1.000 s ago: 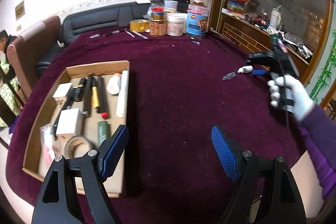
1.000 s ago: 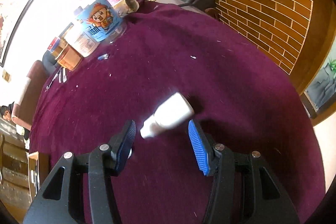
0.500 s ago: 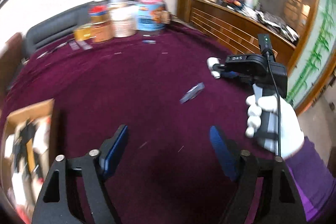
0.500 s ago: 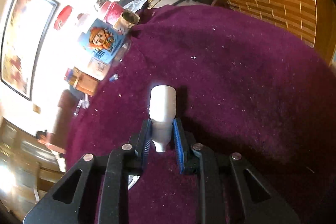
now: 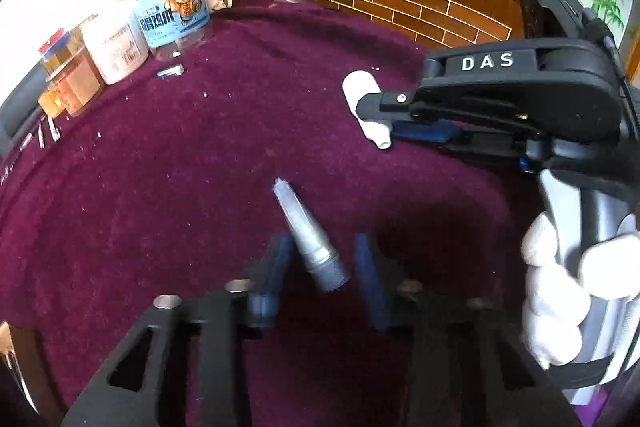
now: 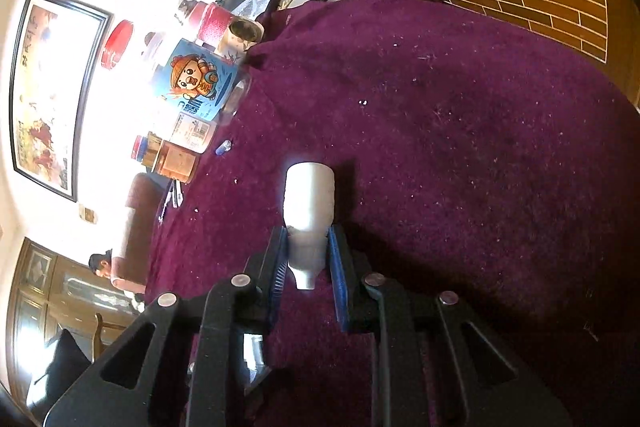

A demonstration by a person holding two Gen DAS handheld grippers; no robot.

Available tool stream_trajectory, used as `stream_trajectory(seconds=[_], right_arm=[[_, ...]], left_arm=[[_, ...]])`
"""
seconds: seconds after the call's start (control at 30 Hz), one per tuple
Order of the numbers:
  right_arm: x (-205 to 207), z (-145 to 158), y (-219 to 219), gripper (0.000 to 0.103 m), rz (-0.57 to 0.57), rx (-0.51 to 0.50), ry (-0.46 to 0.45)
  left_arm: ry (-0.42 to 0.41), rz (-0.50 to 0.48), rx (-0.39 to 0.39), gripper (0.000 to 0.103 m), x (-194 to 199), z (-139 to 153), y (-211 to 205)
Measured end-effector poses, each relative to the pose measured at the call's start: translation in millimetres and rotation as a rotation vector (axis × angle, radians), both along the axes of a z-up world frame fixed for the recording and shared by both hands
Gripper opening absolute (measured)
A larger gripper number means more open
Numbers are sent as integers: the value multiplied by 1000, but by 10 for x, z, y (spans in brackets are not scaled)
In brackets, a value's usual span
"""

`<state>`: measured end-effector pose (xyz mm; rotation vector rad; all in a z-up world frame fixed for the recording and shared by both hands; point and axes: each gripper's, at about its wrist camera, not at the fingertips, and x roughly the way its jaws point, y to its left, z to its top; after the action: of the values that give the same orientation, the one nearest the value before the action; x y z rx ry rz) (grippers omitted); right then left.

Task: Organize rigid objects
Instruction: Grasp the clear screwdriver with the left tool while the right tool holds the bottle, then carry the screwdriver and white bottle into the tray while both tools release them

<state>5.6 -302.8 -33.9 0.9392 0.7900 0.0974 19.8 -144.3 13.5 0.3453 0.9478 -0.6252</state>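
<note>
While my right gripper [image 6: 307,267] pinches the small white bottle [image 6: 309,205] by its narrow neck, holding it just above the maroon counter [image 6: 460,155], my left gripper [image 5: 320,267] has its jaws closing around a grey tapered tube [image 5: 310,239] that lies on the cloth between them; motion blur hides whether the pads already touch it. My gloved right hand [image 5: 568,291] grips the handle. Jars [image 5: 172,15] stand at the counter's far edge.
</note>
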Motion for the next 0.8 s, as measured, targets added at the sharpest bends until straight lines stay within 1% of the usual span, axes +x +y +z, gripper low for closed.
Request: stream_trajectory(seconds=[0.03,0.1,0.17,0.23,0.37,0.43,0.53,0.57,0.63,0.7,0.73,0.77,0.8], right_arm=[[7,3,3,17,2,-8,0],[8,39,50,18,14,-50,1],[2,72,98,18,22,-94,1],[-6,98,132,18,29,-123,-3],[-25,97,133,18,33,-126,-17],[-25,93,137,18,36,-120,-22],[-46,110,133,18,35,-111,-41],[-57,123,123,18,32,-108,-53],[-70,152,154,18,37,-117,-66],[-81,200,238,18,71,-115,-93],[-94,240,303,18,89,-130,-108],[-121,299,402,18,111,-162,-115],[-161,347,493,18,133,-179,-122]], left_arm=[[20,12,-14,8,7,22,44],[57,59,-74,8,12,103,231],[79,98,-130,8,-62,208,458],[75,127,-164,8,-151,314,645],[60,200,-273,8,-440,639,1214],[33,229,-297,8,-643,767,1429],[-18,295,-330,8,-1026,1008,1886],[-39,332,-338,8,-1155,1068,2113],[-63,394,-339,8,-1278,1084,2402],[-86,487,-335,8,-1393,1061,2836],[-86,525,-332,8,-1406,1029,2981],[-80,583,-332,8,-1503,992,3234],[-78,615,-329,8,-1547,960,3377]])
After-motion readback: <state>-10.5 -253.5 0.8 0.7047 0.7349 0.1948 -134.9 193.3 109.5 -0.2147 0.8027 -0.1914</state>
